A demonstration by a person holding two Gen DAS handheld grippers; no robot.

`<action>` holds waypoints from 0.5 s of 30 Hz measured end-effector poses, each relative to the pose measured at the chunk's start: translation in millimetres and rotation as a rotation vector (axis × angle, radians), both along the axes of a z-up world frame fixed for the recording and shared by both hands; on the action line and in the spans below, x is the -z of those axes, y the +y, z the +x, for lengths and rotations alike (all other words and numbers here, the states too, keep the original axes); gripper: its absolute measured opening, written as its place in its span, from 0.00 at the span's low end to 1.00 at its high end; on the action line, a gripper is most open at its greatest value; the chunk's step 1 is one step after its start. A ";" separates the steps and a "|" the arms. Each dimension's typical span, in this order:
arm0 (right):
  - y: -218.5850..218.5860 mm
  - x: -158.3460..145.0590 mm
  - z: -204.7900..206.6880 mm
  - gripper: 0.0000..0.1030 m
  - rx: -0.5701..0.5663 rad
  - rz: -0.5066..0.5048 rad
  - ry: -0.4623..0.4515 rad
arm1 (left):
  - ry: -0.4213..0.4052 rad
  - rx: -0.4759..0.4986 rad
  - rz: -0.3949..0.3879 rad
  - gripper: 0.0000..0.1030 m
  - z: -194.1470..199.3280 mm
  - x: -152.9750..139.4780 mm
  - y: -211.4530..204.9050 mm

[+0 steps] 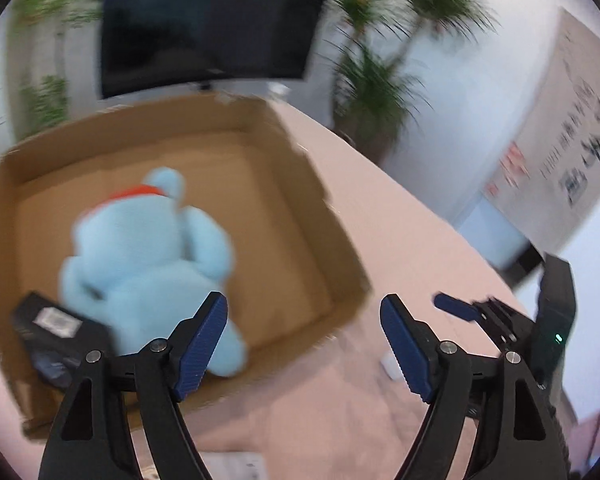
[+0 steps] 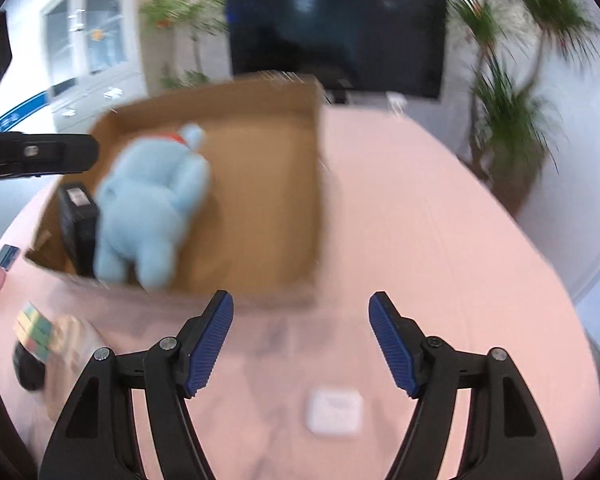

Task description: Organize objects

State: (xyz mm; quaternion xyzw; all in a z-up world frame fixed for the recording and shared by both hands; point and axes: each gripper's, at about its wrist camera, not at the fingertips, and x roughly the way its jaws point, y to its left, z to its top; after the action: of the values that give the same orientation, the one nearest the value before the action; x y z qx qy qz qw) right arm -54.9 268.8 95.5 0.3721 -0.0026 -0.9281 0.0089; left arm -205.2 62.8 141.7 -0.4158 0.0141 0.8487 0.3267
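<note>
Both views motion-blurred. Far left on the pink counter: a colour-block cube with a dark round thing just below it, and a pink item at the frame edge, too blurred to name. Open cardboard box sits on the counter's left half; inside, a black box with a white label stands against the left wall, touching a light-blue plush toy with a red collar that lies beside it; the right half of the box floor is bare. Left tongs hover over the box's near right corner, jaws spread wide, nothing between them; the plush toy and black box lie just ahead-left. Right tongs hang above the counter in front of the box, wide open, empty. A small white flat case lies on the counter between and below the right tongs' fingers, apart from the box. Behind: dark TV screen, potted palm at right, wall poster further right.
</note>
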 end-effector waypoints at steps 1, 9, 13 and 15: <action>8.5 6.8 3.7 0.67 0.015 -0.006 -0.019 | -0.020 0.059 -0.023 0.77 3.4 8.9 18.5; 31.3 68.2 20.0 0.64 0.028 -0.059 -0.155 | -0.083 0.318 -0.176 0.77 29.2 56.7 92.4; 33.6 83.8 20.9 0.41 0.005 -0.064 -0.174 | -0.053 0.435 -0.262 0.77 48.5 70.1 110.2; 34.5 83.9 24.6 0.40 -0.030 -0.078 -0.172 | -0.037 0.492 -0.301 0.77 61.1 76.2 117.1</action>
State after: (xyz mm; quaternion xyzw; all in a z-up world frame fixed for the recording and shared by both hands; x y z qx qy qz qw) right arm -30.3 303.3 11.6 0.4496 -0.0340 -0.8918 0.0369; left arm -144.1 180.0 65.4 -0.4591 0.2343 0.7245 0.4577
